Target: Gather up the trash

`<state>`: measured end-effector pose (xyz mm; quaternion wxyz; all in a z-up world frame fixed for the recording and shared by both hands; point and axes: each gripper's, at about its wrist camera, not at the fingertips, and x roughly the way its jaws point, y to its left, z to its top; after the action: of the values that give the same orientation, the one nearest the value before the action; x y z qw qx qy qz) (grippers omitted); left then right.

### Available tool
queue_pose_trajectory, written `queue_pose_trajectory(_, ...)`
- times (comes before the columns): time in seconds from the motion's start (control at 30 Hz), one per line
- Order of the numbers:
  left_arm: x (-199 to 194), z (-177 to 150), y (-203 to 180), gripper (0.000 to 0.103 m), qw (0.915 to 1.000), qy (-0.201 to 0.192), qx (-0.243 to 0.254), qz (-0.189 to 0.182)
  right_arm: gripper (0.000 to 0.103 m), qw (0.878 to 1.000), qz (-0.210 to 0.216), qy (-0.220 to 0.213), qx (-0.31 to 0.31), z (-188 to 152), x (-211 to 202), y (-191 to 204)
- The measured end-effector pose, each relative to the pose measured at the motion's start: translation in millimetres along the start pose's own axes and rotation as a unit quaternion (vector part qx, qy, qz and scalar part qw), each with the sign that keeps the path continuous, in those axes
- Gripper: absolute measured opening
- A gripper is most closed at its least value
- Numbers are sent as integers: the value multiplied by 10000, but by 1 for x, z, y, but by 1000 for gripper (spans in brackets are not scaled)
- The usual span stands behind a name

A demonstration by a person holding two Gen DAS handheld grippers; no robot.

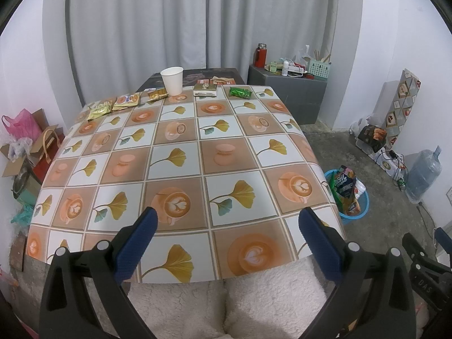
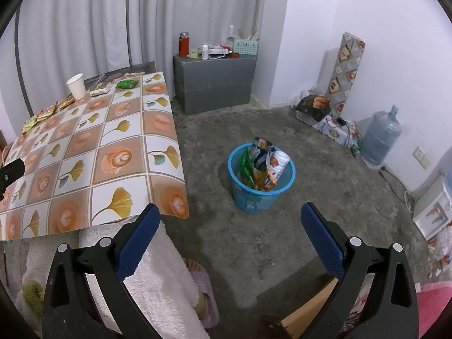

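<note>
At the far edge of the tabletop (image 1: 180,152) lie wrappers (image 1: 239,92) beside a paper cup (image 1: 172,80); the basket (image 2: 261,195) stands on the floor. Left tongs (image 1: 226,243) and right tongs (image 2: 230,240) gape wide, holding nothing.

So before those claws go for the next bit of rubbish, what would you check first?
1. Left gripper open and empty: ok.
2. Right gripper open and empty: ok.
3. Trash left on table: ok, paper cup, green wrapper and other wrappers along the far edge.
4. Blue basket upright on the floor: ok.
5. Room left in basket: cannot tell, packets already stick out.
</note>
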<state>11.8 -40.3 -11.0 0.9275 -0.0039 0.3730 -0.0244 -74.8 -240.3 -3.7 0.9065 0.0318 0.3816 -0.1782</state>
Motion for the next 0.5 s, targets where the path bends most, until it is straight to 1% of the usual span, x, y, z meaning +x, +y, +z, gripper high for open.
queue_pose_trajectory(0.5, 0, -1, -1, 98, 10000, -1, 3, 5, 96, 10000, 7, 1, -7, 1, 0, 1)
